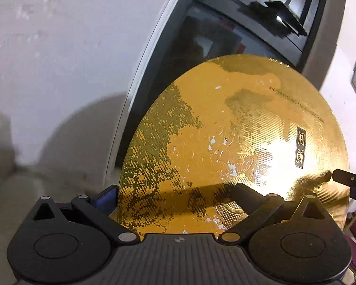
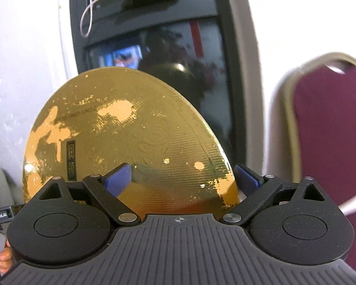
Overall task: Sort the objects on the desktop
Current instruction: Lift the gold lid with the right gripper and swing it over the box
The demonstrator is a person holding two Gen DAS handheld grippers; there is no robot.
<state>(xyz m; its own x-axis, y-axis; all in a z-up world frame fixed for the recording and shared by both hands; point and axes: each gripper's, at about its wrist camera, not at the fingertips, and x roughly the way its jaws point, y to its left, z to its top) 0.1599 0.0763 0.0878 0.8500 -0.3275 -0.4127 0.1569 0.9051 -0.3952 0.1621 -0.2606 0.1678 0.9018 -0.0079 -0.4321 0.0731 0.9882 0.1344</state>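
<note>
A round gold tin (image 1: 237, 142) is held up in the air between both tongs, its flat lid facing the cameras; no counter shows beneath it. The left tongs (image 1: 175, 194) straddle its left rim — one blue pad behind the edge, one dark finger across the lid — apparently clenched on the rim. The right tongs (image 2: 182, 180) straddle the right rim the same way, spread wide; whether they press I cannot tell. Both hands are equally near. Behind stand a dark cabinet (image 2: 154, 35) and a maroon chair (image 2: 332, 130).
</note>
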